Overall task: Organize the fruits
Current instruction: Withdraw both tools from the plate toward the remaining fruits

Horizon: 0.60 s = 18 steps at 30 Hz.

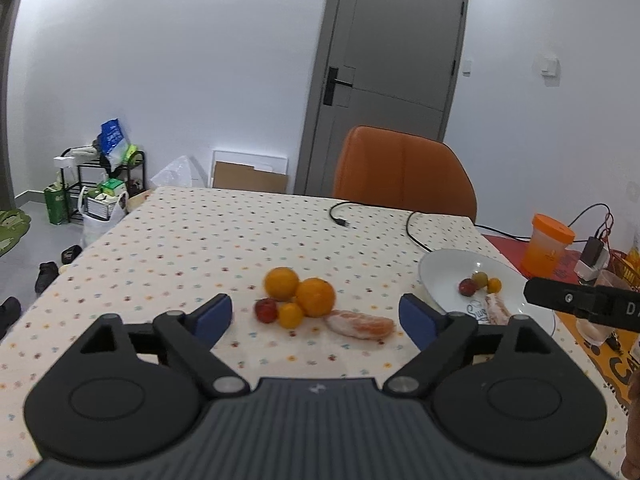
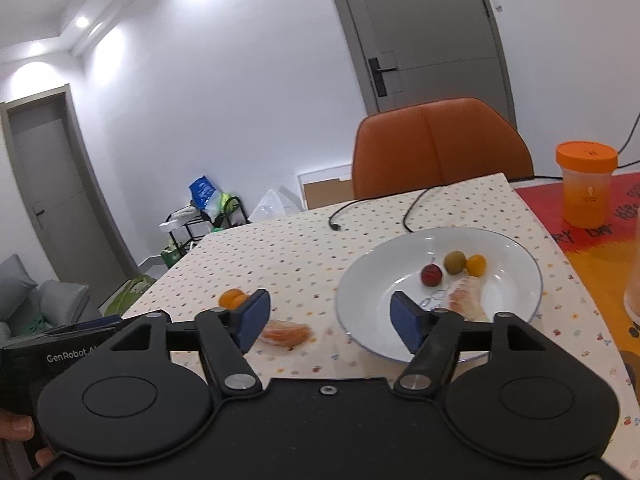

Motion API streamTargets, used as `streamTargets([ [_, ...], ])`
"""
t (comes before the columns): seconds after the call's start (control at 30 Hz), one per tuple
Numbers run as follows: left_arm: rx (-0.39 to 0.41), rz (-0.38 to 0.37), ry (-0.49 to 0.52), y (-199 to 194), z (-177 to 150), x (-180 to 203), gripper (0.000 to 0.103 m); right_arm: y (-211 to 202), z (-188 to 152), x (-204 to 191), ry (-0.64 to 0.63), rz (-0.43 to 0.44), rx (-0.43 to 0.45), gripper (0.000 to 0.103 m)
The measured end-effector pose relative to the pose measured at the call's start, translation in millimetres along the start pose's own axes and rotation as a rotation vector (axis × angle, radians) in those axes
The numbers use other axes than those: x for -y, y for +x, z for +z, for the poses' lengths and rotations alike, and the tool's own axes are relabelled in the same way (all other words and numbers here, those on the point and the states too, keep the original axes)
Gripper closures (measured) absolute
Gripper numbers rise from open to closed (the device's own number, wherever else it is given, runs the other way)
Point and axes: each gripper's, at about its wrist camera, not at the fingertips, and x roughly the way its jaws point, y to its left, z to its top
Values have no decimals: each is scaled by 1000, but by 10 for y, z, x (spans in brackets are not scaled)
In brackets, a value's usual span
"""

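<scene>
Two oranges [image 1: 300, 290], a small red fruit [image 1: 266, 310], a small yellow fruit [image 1: 290, 315] and a peeled orange piece [image 1: 358, 324] lie together on the dotted tablecloth, just ahead of my open left gripper [image 1: 316, 318]. The white plate [image 2: 516, 252] holds a red fruit [image 2: 431, 275], a green one [image 2: 455, 262], a small yellow one [image 2: 476, 265] and a peeled piece [image 2: 464, 300]. My right gripper [image 2: 326, 320] hovers open at the plate's near-left rim, nothing between its fingers. The loose peeled piece [image 2: 286, 334] lies by its left finger.
An orange chair [image 1: 404, 172] stands at the table's far side. A black cable [image 1: 376, 220] lies on the cloth behind the plate [image 1: 444, 268]. An orange-lidded cup [image 2: 586, 184] stands on a red mat at the right. A glass [image 2: 634, 280] is at the right edge.
</scene>
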Motion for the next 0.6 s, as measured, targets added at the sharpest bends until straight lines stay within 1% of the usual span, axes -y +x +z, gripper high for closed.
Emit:
streamTargets([
  [0.17, 11, 27, -13, -132, -14, -149, 11, -25, -8, -137, -23, 26, -9, 26],
  [0.43, 7, 60, -41, -252, -53, -392, 9, 5, -68, -312, -40, 52, -39, 17],
  [0.53, 9, 72, -43, -304, -84, -467, 9, 4, -100, -384, -53, 63, -44, 9],
  [0.6, 5, 77, -47, -330, -102, -519, 9, 13, -123, -433, -65, 67, -47, 7],
])
